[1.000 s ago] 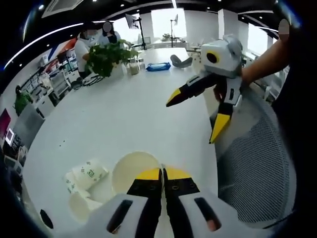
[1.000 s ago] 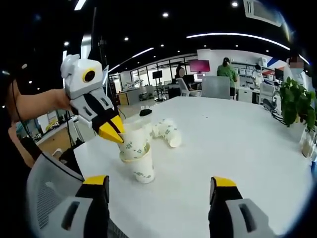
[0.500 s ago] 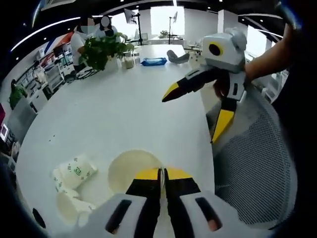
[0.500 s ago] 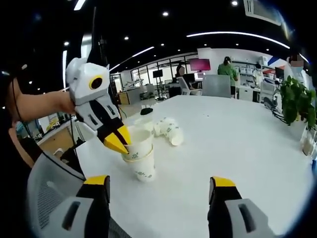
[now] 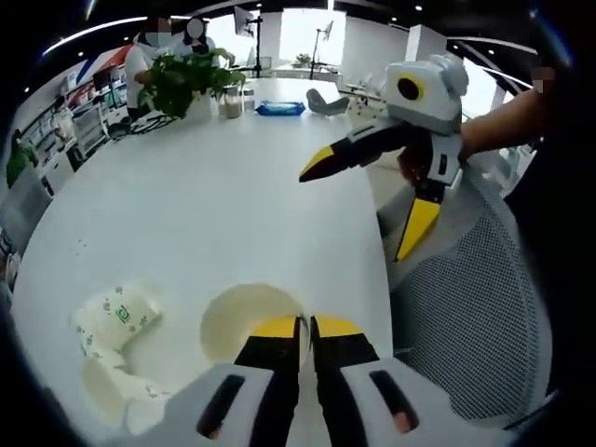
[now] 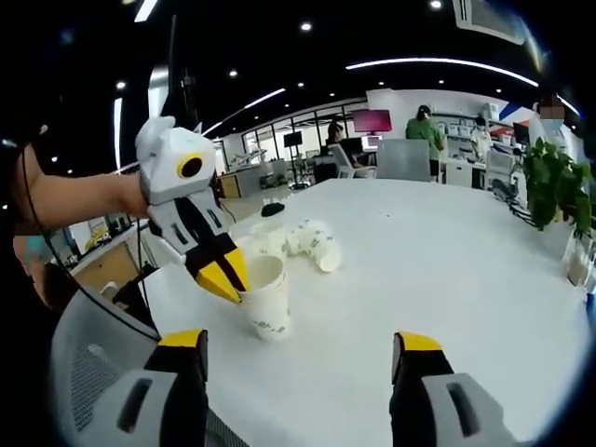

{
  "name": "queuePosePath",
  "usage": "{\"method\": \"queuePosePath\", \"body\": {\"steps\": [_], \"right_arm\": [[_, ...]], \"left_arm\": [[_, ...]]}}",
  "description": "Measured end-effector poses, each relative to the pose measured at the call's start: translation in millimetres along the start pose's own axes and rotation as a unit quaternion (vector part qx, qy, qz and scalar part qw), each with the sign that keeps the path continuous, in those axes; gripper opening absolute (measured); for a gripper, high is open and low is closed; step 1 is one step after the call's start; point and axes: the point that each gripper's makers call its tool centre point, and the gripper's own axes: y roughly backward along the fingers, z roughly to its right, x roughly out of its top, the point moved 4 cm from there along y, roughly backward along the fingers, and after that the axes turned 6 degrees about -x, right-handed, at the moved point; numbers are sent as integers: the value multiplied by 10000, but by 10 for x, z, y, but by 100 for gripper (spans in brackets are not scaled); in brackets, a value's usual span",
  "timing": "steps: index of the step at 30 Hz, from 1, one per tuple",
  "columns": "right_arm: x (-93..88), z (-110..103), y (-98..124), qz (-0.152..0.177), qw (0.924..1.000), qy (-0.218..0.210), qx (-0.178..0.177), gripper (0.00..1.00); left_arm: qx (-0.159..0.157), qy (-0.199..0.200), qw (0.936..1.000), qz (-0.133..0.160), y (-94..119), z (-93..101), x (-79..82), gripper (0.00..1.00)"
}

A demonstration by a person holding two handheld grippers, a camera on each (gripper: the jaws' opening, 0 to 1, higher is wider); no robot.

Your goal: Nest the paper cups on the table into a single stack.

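The left tool is pinching the rim of the nested cup stack standing on the counter; the right tool is waiting spread. Loose cups are lying beyond, probably next to be stacked.

A big white table fills the middle of an open office. A grey mesh chair stands at its edge. A green leafy plant sits at the far end, with a blue packet on the table near it. Bright windows glow behind. The ceiling is dark, with long light strips and small round lamps. A pink screen hangs on the far wall, and a person in green stands by the desks.
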Motion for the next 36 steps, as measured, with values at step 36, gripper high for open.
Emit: {"method": "queuePosePath", "body": {"steps": [36], "right_arm": [[-8,-17,-6,58,10000,-23,42,82]], "left_arm": [[495,-136,9978,410,420,-193,155,20]]}}
